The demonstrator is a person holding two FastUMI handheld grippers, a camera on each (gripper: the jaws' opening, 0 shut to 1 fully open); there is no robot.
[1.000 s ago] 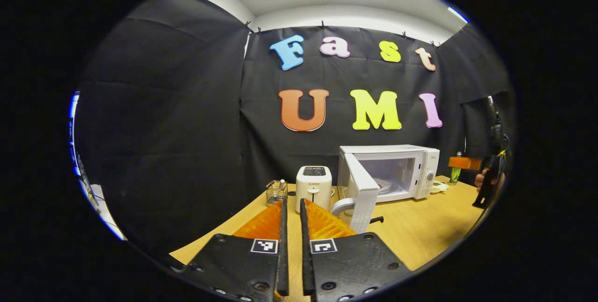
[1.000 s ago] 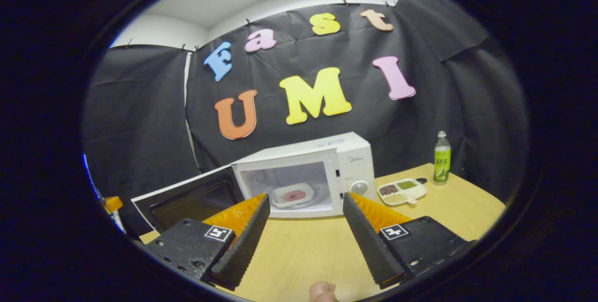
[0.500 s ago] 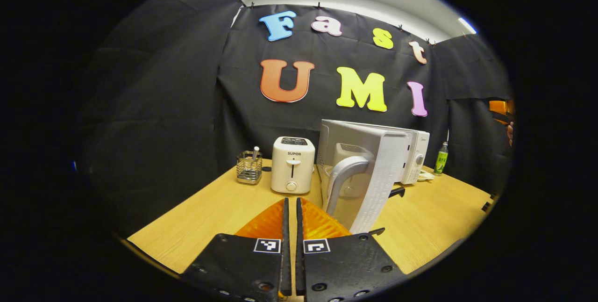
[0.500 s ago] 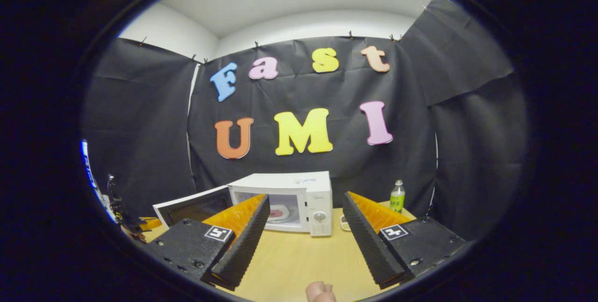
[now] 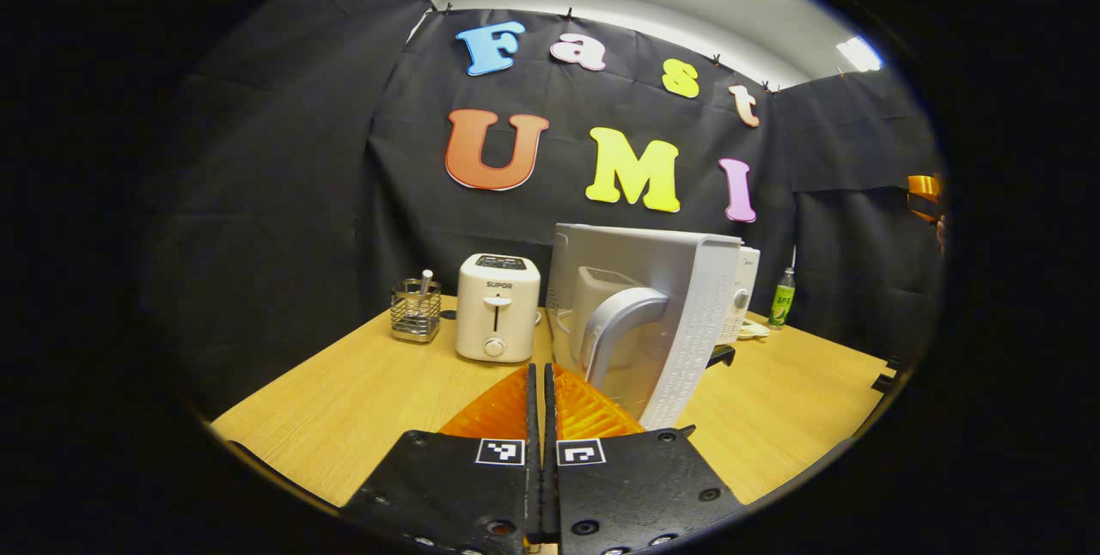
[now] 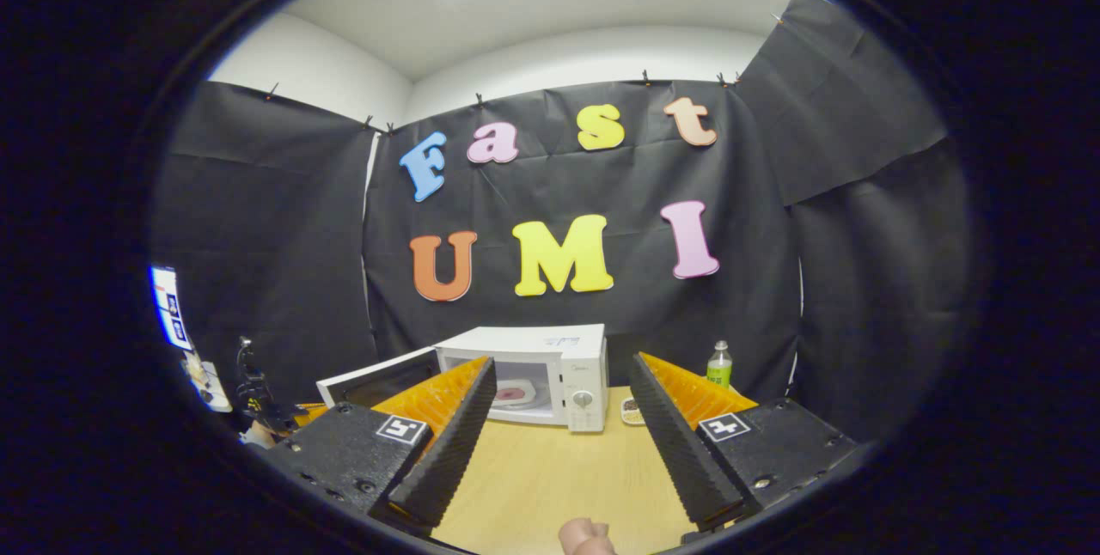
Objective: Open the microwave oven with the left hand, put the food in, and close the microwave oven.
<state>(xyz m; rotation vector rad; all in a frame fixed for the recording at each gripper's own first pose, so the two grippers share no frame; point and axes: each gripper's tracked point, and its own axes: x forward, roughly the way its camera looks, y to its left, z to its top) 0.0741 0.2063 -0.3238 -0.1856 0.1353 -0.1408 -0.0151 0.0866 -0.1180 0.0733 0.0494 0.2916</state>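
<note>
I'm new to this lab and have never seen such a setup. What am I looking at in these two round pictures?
A person holds a two-finger gripper in each hand, each carrying a fisheye camera looking along its fingers. In the left gripper view, the left gripper is shut on nothing, just behind the microwave's open door. In the right gripper view, the right gripper is open and empty, back from the microwave, where the food plate lies. The wooden table also carries a toaster, utensil holder and green bottle.

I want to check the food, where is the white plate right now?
In the right gripper view, the white plate sits inside the open white microwave oven, left of its control panel.
</note>
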